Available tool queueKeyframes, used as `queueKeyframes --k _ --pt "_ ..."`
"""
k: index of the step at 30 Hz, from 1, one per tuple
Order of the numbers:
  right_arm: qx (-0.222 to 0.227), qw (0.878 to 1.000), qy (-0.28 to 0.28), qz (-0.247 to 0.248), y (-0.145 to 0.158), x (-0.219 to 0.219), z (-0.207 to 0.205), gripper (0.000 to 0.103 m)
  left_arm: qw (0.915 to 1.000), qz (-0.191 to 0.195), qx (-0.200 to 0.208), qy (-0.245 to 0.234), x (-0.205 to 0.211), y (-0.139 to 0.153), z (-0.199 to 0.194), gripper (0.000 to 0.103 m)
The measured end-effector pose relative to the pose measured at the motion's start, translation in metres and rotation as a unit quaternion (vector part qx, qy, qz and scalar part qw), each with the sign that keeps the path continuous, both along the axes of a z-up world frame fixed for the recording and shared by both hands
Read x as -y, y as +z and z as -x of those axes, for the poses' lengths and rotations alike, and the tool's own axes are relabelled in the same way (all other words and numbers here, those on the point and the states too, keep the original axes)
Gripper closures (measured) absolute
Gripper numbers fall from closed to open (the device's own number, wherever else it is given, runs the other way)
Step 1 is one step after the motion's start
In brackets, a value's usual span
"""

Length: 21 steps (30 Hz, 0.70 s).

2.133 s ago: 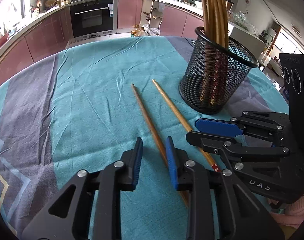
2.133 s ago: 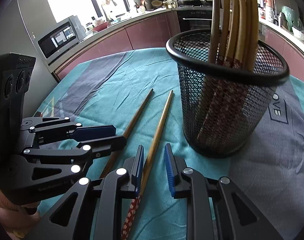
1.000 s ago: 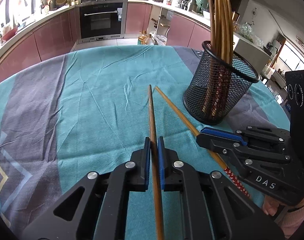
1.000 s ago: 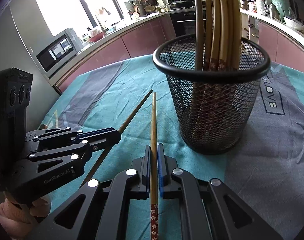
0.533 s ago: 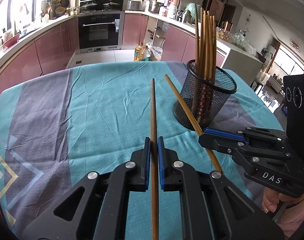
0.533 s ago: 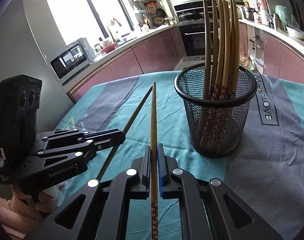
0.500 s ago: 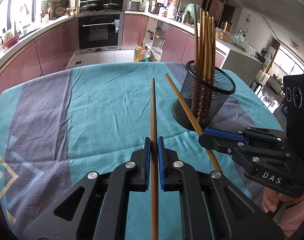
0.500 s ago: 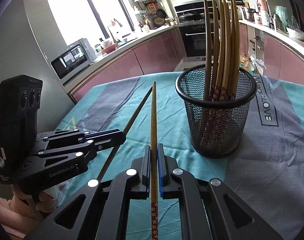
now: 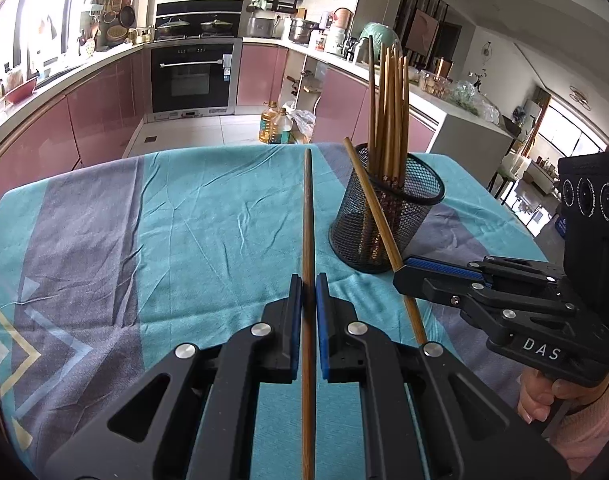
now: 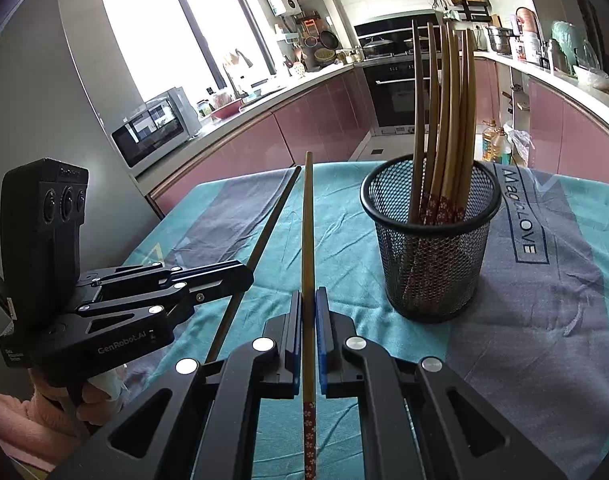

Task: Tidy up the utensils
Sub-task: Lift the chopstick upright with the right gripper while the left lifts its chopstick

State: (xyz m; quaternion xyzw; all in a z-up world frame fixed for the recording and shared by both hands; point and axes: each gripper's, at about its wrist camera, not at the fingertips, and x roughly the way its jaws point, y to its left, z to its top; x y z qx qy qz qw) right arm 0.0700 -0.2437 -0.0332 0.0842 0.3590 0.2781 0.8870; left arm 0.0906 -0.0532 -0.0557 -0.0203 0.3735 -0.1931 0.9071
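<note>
The left tool has its blue-padded jaws pressed together on a dark brown chopstick, which runs straight out from the pads toward 12 o'clock, its tip showing against the far edge of the table. The right tool pinches a lighter, tan chopstick the same way; the end of this one behind the pads carries a red band with small white flowers. In the left wrist view the right tool sits at about 3 o'clock, its tan chopstick slanting up toward 11 o'clock across the front of the black mesh holder. In the right wrist view the left tool shows at about 9 o'clock, and its dark chopstick angles up toward 1 o'clock until its tip comes just beside the tan one's tip. The black mesh holder stands upright on the table at roughly 2 o'clock from the right tool, apart from both held sticks, with a bundle of chopsticks standing in it, their red flowered ends down inside the mesh. A teal and grey cloth covers the table, printed with lettering to the right of the holder.
</note>
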Motion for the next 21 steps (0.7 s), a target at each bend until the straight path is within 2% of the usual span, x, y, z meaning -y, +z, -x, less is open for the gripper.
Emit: queueKeyframes --k 21 --pt "0.026 1.0 -0.007 -0.014 0.014 0.008 0.011 0.097 0.9996 0.019 0.021 -0.01 -0.002 0.019 0.014 0.095"
